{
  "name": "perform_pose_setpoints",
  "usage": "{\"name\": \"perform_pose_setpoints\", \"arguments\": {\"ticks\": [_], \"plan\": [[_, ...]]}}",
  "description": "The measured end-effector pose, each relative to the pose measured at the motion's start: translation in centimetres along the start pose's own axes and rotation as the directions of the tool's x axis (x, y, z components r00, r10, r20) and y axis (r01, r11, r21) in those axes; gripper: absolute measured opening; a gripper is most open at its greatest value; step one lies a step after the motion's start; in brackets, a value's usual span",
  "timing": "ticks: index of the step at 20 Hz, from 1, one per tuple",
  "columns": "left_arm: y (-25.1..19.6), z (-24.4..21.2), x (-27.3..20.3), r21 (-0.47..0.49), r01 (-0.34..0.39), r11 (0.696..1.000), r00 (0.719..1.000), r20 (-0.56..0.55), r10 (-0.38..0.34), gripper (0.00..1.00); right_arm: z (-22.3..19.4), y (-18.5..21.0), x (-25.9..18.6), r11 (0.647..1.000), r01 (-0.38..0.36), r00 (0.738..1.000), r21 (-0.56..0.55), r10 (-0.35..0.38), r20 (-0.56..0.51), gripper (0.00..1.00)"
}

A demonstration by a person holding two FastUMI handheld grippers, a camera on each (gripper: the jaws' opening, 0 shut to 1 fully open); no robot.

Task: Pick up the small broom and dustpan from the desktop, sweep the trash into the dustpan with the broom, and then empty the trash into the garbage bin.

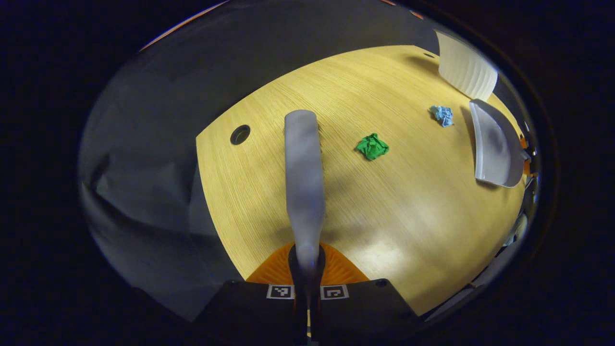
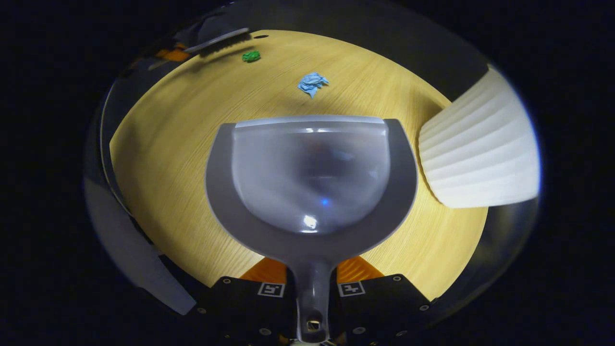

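Observation:
In the left gripper view my left gripper [image 1: 307,269] is shut on the handle of the small grey broom [image 1: 303,182], which points forward over the wooden desk [image 1: 413,216]. A green paper wad [image 1: 372,146] lies just right of the broom head, and a blue wad [image 1: 442,115] lies farther right by the grey dustpan [image 1: 495,144]. In the right gripper view my right gripper [image 2: 312,288] is shut on the dustpan's [image 2: 312,178] handle, the pan held above the desk [image 2: 163,158] with its lip toward the blue wad [image 2: 312,83]. Far off lie the green wad [image 2: 251,56] and the broom [image 2: 218,41].
A white ribbed garbage bin [image 2: 480,154] stands right beside the dustpan, and appears as the white bin [image 1: 466,65] at the far right in the left gripper view. A round cable hole [image 1: 239,134] is in the desk left of the broom. Grey floor lies beyond the desk's edge.

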State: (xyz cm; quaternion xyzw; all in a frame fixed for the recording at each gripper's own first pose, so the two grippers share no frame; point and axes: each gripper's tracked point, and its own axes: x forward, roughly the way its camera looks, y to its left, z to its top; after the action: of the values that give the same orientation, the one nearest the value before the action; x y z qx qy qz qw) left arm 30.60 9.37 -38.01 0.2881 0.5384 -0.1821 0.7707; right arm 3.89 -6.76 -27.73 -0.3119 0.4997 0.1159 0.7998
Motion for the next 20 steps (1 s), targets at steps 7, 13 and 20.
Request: {"name": "perform_pose_setpoints", "arguments": {"ticks": [7, 13, 20], "plan": [[-1.0, 5.2, 4.8, 0.133, 0.054, 0.99, 0.998, -0.029, -0.05, 0.06, 0.4, -0.2, 0.1, 0.999, -0.049, 0.998, -0.009, 0.049, -0.024, 0.25], [-9.7, 12.3, 5.7, 0.22, 0.154, 0.963, 0.988, -0.03, -0.151, 0.06, 0.6, -0.8, 0.2, 0.997, -0.075, 0.997, -0.029, 0.075, -0.013, 0.25], [-25.6, 21.1, 5.3, 0.246, 0.345, 0.906, 0.937, -0.038, -0.347, 0.06, 0.6, -1.1, 0.3, 0.995, -0.095, 0.995, -0.027, 0.095, 0.008, 0.26]]}}
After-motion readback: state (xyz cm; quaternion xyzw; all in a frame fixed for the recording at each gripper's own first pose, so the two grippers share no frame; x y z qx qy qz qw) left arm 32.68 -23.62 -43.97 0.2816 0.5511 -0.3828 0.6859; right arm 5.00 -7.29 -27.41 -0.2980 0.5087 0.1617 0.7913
